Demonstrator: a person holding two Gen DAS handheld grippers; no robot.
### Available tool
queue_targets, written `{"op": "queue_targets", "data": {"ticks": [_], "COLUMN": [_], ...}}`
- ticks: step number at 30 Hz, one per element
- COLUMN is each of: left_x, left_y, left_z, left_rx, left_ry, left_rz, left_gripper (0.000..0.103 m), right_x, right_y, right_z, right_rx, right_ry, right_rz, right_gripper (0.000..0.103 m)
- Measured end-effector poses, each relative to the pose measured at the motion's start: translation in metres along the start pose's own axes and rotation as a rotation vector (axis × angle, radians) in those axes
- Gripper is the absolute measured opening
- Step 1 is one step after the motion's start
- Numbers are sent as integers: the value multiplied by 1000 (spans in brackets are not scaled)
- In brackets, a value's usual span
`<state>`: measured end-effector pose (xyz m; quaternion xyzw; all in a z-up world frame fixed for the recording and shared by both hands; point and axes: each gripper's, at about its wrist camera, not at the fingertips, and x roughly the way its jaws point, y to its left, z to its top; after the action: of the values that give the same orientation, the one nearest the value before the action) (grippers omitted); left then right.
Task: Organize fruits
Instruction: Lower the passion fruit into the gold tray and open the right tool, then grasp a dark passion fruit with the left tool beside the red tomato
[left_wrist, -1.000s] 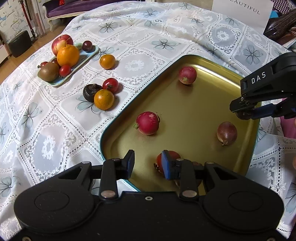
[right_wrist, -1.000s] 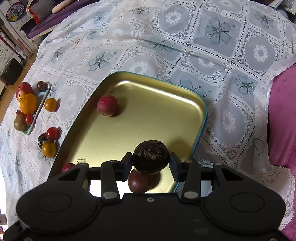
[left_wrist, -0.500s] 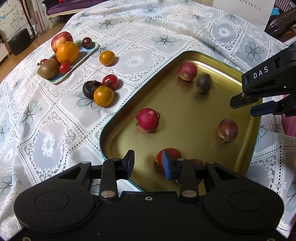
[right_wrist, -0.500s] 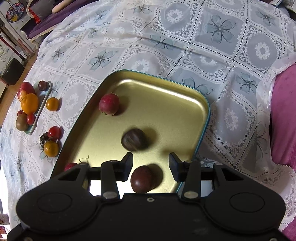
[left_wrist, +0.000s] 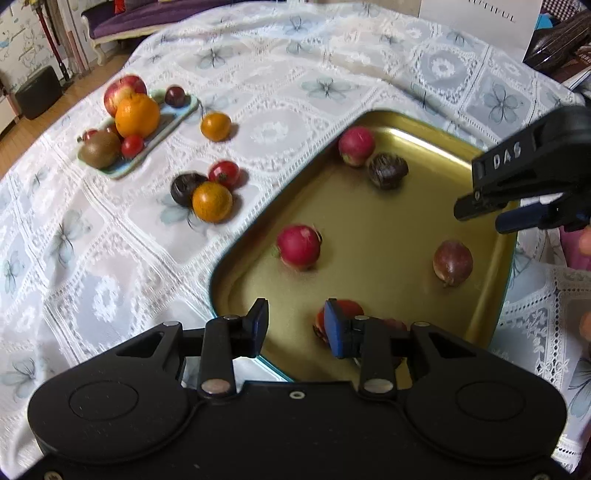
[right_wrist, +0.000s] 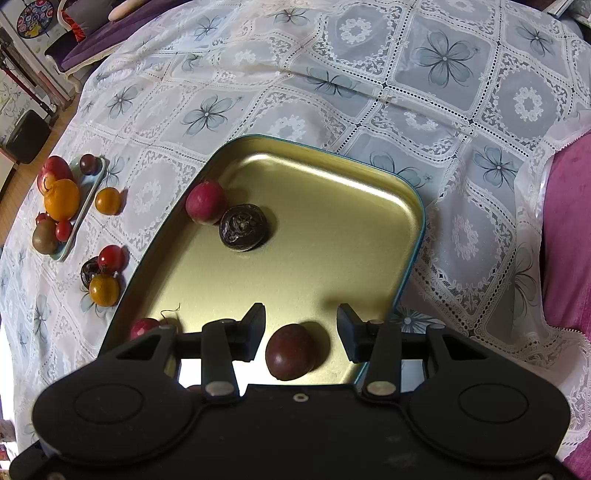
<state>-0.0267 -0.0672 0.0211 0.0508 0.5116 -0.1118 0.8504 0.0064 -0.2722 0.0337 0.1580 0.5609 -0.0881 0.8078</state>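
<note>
The right tool (right_wrist: 301, 334) stands wide and holds nothing, poised above the near right corner of the gold tray (right_wrist: 413, 206), directly over a smooth purple fruit (right_wrist: 290, 350) that lies on the tray floor. The left tool (left_wrist: 295, 326) is likewise parted and unloaded, over the tray's near left edge, with a red tomato (left_wrist: 345, 308) partly hidden behind its right finger. Inside the tray, a dark wrinkled fruit (right_wrist: 243, 228) rests touching a red fruit (right_wrist: 205, 201) at the far left wall; another red fruit (left_wrist: 299, 245) sits mid-tray. Judged from this, roughly half the work is complete. Outstanding on the desk (left_wrist: 110, 258): an orange tomato (left_wrist: 212, 201), a red tomato and a dark fruit clustered together just outside the tray, a lone orange tomato (left_wrist: 215, 126) further off, and the small blue dish (left_wrist: 177, 118) holding an orange, an apple and lesser fruits.
</note>
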Motion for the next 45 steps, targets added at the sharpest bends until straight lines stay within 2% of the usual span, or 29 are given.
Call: {"op": "queue_targets", "data": {"ticks": [4,10,15,20,26,30,34,37,39,41,43,45], "left_x": [-10,-12,3,29,61,82,99,102,104,108,112,118], "left_y": [15,47,77,102,112,116,122,124,121,121,124,130], "left_z": [17,50,75,96,110,110,106,104,104,105,106,107], "left_rx": [0,-11,-87,-153,-187,-199,-217,-225,-212,-215,-225,-263], "left_ry": [-40,-77,-73,-32,19,55,107,117,124,125,121,128], "left_rz": [33,115,116,72,12,-27,-17,-36,-35,-2,32,14], "left_gripper": [45,45,45,45,45,45,46,47,50,63,70,73], "right_x": [-4,-16,-20,-16,-5,2,17,26,36,44,53,59], "right_y": [4,25,46,61,90,115,134,146,154,159,163,166], "right_z": [-2,-3,1,15,37,50,63,71,74,74,75,76], "right_rx": [-2,-45,-95,-94,-130,-140,-107,-160,-191,-201,-209,-215], "right_ry": [-27,-106,-154,-105,-24,-47,-68,-55,-43,-31,-9,4], "right_rz": [-22,-102,-119,-37,90,104,91,84,81,85,91,99], "right_gripper": [46,45,45,45,46,46,46,46,46,46,46,46]}}
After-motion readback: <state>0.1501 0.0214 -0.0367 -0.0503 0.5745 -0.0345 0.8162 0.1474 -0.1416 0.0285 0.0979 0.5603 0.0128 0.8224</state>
